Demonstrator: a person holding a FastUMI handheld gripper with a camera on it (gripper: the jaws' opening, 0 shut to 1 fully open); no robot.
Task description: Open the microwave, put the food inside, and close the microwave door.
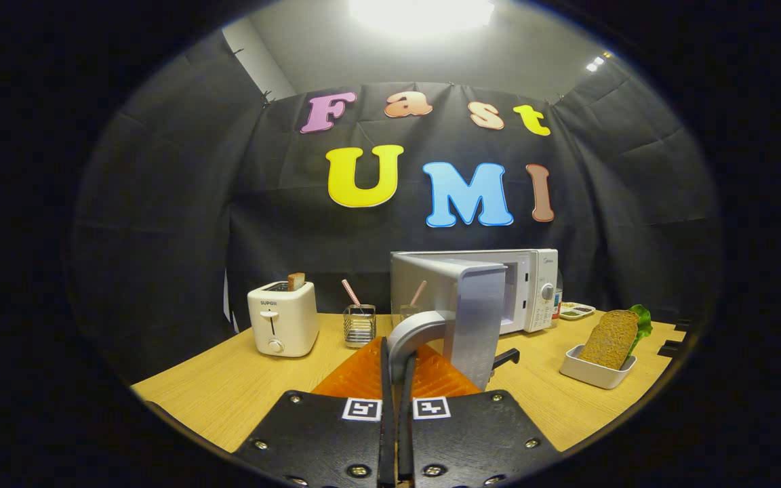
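The tool pinches the handle of the open door; bread sits far right.

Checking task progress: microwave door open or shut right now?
Open. The microwave door is swung out toward the camera, and the gripper fingers are shut on its handle.

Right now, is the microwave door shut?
No: the microwave door stands swung open, its handle pinched between the gripper fingers.

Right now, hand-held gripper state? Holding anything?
Hand-held gripper: closed on the microwave door handle, both fingers pressing it; door swung open.
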